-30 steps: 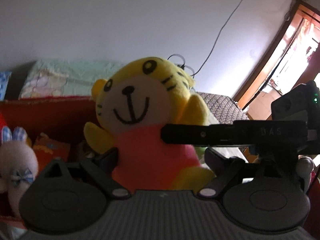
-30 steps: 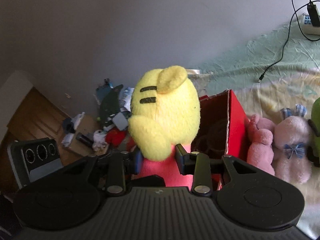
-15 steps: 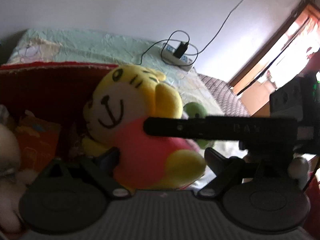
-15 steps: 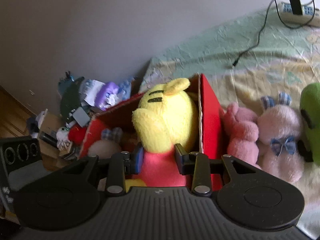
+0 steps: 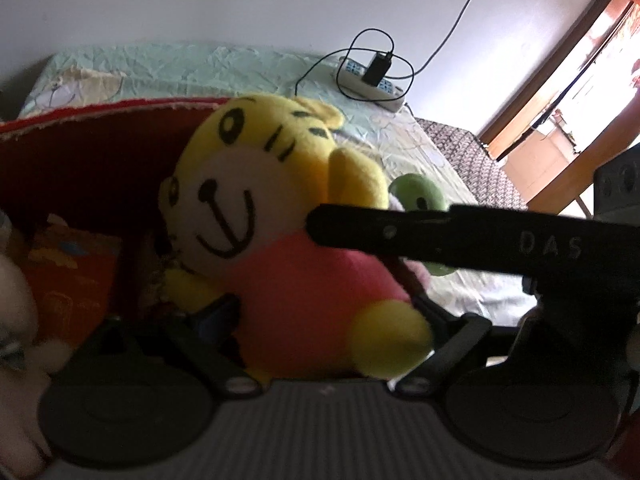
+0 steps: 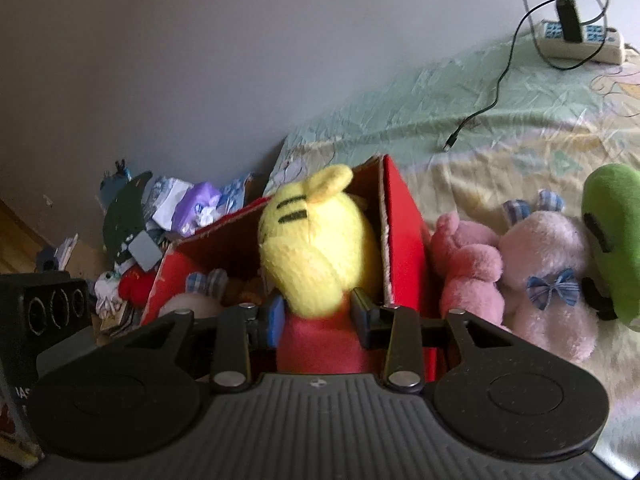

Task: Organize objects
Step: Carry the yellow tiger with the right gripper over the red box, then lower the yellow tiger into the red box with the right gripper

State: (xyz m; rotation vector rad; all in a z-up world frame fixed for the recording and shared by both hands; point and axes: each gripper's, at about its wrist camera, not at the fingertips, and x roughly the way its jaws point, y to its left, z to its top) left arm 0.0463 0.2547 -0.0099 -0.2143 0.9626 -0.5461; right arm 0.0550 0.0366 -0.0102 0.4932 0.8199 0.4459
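Note:
A yellow tiger plush (image 5: 248,184) with a pink body leans inside the red cardboard box (image 5: 100,152). My left gripper (image 5: 318,308) holds its pink belly from the front, the jaws just opening with the pads still against the plush. My right gripper (image 6: 318,314) grips the same tiger plush (image 6: 316,248) from behind, below the head, and its jaws are opening too. In the left wrist view the right gripper's black finger (image 5: 440,236) crosses from the right to the plush's shoulder. The plush's lower half is hidden behind the red box (image 6: 404,240) wall and the fingers.
A pale bunny plush (image 6: 200,292) and an orange item (image 5: 72,272) lie inside the box. On the bed to the right lie a pink pig plush (image 6: 468,268), a pink bunny with a blue bow (image 6: 548,280) and a green plush (image 6: 612,232). A power strip (image 6: 580,40) sits far back; floor clutter (image 6: 160,220) lies left.
Both grippers have sunk and tipped downward with the tiger plush, which went from above the box to down inside it and now leans to the left.

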